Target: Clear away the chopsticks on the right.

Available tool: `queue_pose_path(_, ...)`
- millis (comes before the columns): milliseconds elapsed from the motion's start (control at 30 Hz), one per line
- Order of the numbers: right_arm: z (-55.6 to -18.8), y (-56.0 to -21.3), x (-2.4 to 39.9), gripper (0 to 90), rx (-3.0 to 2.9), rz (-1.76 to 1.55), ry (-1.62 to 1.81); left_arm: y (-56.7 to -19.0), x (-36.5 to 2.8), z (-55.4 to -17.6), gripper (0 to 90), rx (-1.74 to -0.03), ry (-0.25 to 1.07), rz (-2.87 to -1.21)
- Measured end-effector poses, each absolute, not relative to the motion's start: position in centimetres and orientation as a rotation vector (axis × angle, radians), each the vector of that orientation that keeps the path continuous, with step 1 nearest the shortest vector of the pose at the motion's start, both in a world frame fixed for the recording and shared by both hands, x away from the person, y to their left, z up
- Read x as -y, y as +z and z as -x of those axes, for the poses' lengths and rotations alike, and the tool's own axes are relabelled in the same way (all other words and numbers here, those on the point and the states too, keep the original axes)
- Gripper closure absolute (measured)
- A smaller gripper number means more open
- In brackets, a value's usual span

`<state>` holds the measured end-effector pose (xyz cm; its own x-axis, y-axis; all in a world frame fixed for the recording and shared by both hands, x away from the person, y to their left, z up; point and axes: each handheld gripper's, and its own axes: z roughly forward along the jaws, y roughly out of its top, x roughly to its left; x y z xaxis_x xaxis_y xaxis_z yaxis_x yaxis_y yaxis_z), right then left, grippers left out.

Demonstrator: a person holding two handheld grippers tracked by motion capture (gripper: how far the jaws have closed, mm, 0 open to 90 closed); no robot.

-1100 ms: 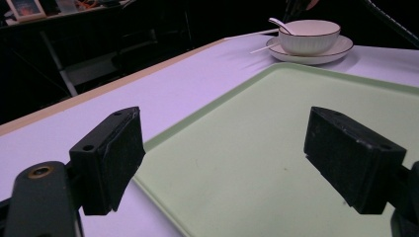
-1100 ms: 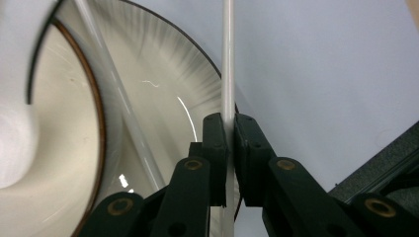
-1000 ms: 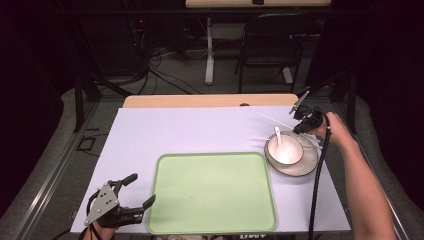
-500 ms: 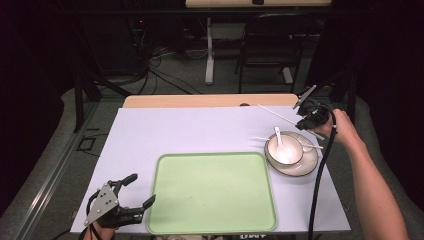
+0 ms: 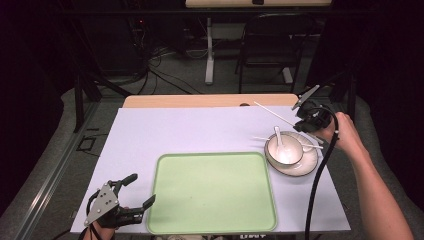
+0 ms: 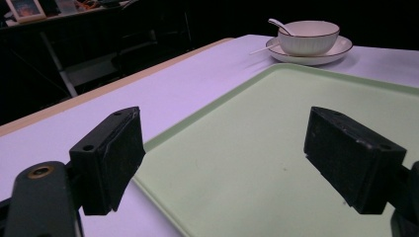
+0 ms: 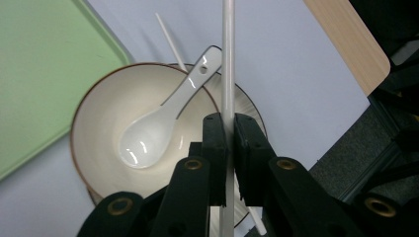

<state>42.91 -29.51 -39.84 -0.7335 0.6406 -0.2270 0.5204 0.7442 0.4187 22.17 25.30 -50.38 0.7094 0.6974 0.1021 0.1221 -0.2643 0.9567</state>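
Observation:
A white bowl (image 5: 287, 152) with a white spoon (image 5: 279, 140) in it stands on a saucer (image 5: 307, 164) at the table's right. My right gripper (image 5: 300, 124) hangs just beyond the bowl's far right rim, shut on a white chopstick (image 5: 272, 112) that sticks out to the far left above the table. In the right gripper view the chopstick (image 7: 228, 59) runs straight up from between the pads (image 7: 215, 133), over the spoon (image 7: 163, 123) and bowl (image 7: 99, 133). A second chopstick (image 5: 260, 138) lies across the saucer. My left gripper (image 5: 141, 189) stands open at the near left corner, nothing between its jaws.
A light green tray (image 5: 212, 192) lies bare at the table's near middle, its left edge beside my left gripper (image 6: 225, 158). A white cover spreads over the table (image 5: 190, 130); a wooden strip shows at the far edge. A chair and desk legs stand beyond.
My right gripper has risen and drawn back toward the far right with the chopstick, which now hangs higher over the table. The left gripper has stayed still.

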Motion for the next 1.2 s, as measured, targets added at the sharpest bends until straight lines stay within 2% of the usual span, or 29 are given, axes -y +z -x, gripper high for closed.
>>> queue_pose_path(367,-39.5,-39.0,27.8,84.0,-2.559,-0.948,0.498,-50.4,-25.3,-22.2,15.4,-0.649,0.629,-1.782)
queue_pose_path(1200,-34.4,-42.1,25.3,84.0,-2.584,-1.097,0.562,-50.4,-25.3,-22.1,15.4,-0.640,0.631,-1.785)
